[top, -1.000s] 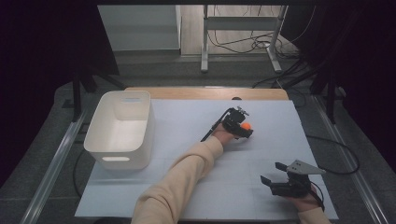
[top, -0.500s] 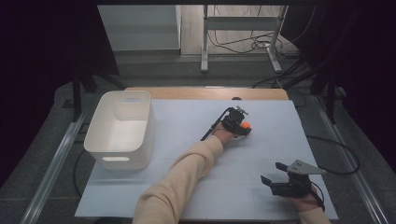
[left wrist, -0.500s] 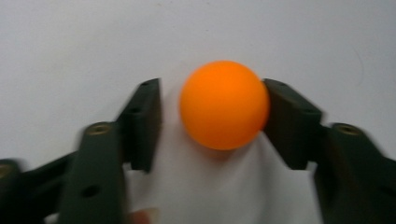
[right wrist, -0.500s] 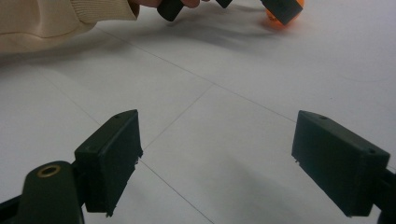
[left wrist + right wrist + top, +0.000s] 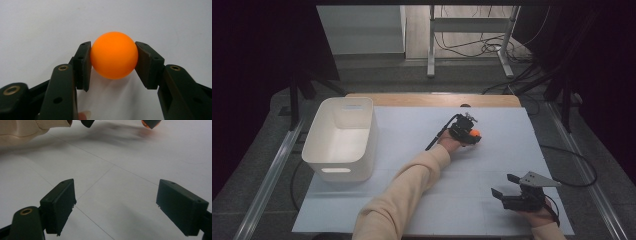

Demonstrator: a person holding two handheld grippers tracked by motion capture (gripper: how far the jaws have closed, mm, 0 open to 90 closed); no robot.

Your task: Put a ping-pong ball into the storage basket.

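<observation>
A small orange ball [image 5: 114, 55] sits between the two black jaws of my left gripper [image 5: 113, 48], which press on its left and right sides just above the white table surface. In the high view the left gripper [image 5: 468, 131] holds the orange ball [image 5: 475, 133] at the far middle-right of the white mat [image 5: 412, 130], at the end of a cream sleeve [image 5: 412, 185]. My right gripper [image 5: 504, 184] rests near the front right corner, jaws wide apart. Nothing lies between the jaws of my right gripper [image 5: 116, 192] but bare mat.
A white plastic bin [image 5: 319, 132] stands on the left side of the mat, nothing visible inside it. A wooden table edge [image 5: 432, 99] runs along the back. Cables [image 5: 572, 160] trail off the right side. Metal rails flank the table.
</observation>
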